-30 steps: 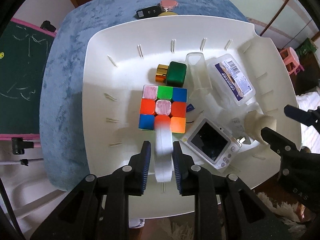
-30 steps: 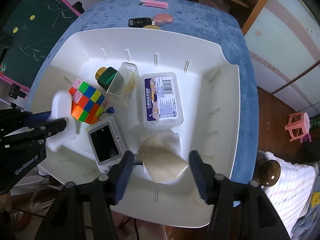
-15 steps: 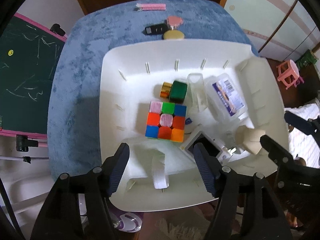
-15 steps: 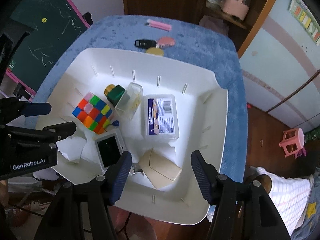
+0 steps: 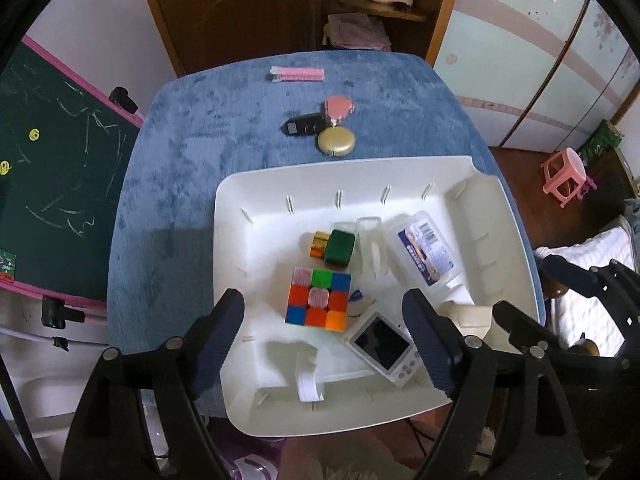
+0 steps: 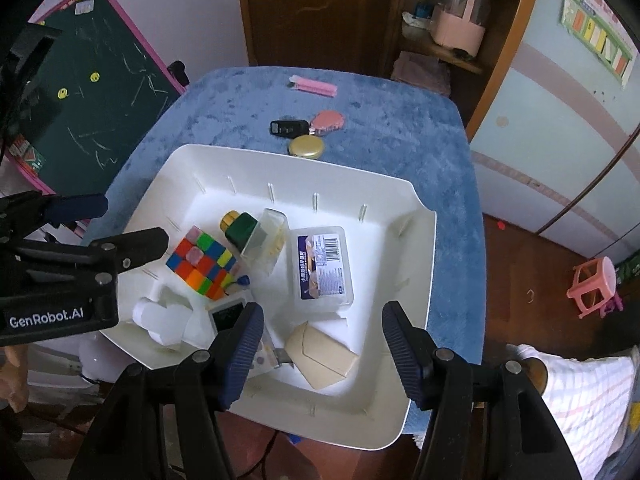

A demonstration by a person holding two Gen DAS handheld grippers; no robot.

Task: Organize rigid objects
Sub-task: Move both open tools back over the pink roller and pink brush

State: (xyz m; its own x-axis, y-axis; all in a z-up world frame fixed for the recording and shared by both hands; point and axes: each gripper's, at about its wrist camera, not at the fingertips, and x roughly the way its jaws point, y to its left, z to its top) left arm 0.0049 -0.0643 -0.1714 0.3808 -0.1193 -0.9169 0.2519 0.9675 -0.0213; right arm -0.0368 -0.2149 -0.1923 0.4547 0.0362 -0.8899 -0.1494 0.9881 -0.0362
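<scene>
Large white plastic tray (image 5: 248, 240) is sitting on the blue-covered table (image 5: 180, 152), holding a clear labelled lidded box (image 6: 322, 266), a multicoloured puzzle cube (image 5: 319, 299), a small white camera (image 5: 383, 345) and a green-and-gold bottle (image 5: 336, 246). Left gripper (image 5: 324, 340) is hanging spread and empty above the tray's near edge, its jaws just having been opening. Right gripper (image 6: 322, 350) is standing apart over a tan wedge-shaped block (image 6: 322, 354), not touching it.

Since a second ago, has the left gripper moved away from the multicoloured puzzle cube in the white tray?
Yes. The left gripper has pulled up and back from the puzzle cube, its jaws just opening, leaving the white strip in the white tray.
</scene>
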